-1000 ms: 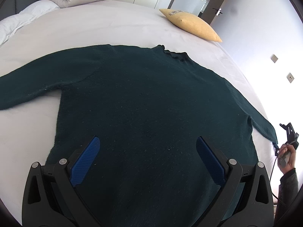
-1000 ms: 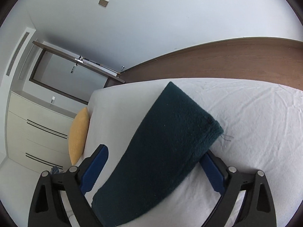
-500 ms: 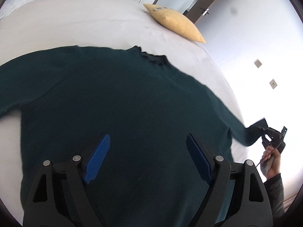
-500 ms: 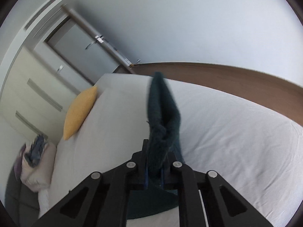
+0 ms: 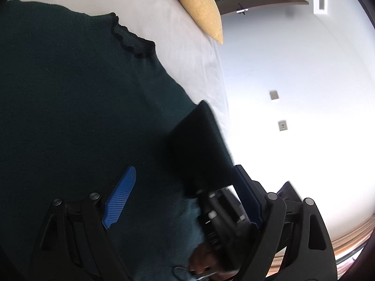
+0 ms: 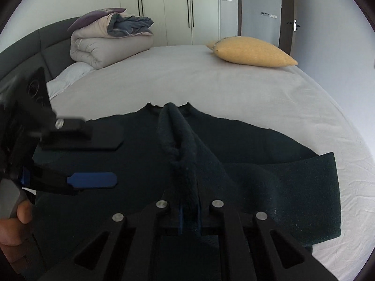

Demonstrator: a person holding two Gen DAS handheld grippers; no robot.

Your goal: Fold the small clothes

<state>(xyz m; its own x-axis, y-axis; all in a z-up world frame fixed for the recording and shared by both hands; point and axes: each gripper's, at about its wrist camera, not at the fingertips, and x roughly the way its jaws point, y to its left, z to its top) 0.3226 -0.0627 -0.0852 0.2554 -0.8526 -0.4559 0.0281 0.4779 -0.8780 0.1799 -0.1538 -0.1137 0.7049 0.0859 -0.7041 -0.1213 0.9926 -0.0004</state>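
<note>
A dark green sweater (image 5: 82, 107) lies flat on the white bed (image 5: 187, 46), collar (image 5: 131, 39) toward the pillows. My right gripper (image 6: 188, 217) is shut on the cuff of its right sleeve (image 6: 182, 145) and holds it lifted over the sweater's body (image 6: 117, 210); the rest of the sleeve (image 6: 304, 187) trails to the right. My left gripper (image 5: 185, 194) is open just above the sweater's body, its blue pads (image 5: 121, 194) wide apart. The right gripper (image 5: 220, 213) and lifted sleeve (image 5: 201, 140) show between the left fingers. The left gripper also shows at the left of the right wrist view (image 6: 91, 161).
A yellow pillow (image 6: 253, 51) lies at the far right of the bed. A folded duvet (image 6: 110, 42) sits at the far left by the dark headboard (image 6: 28, 51). Wardrobe doors (image 6: 175, 9) and a door stand behind. The bed edge and wall are to the right.
My right gripper has swung the held sleeve cuff inward over the sweater's body, close to the left gripper. The left gripper has turned right and stayed open.
</note>
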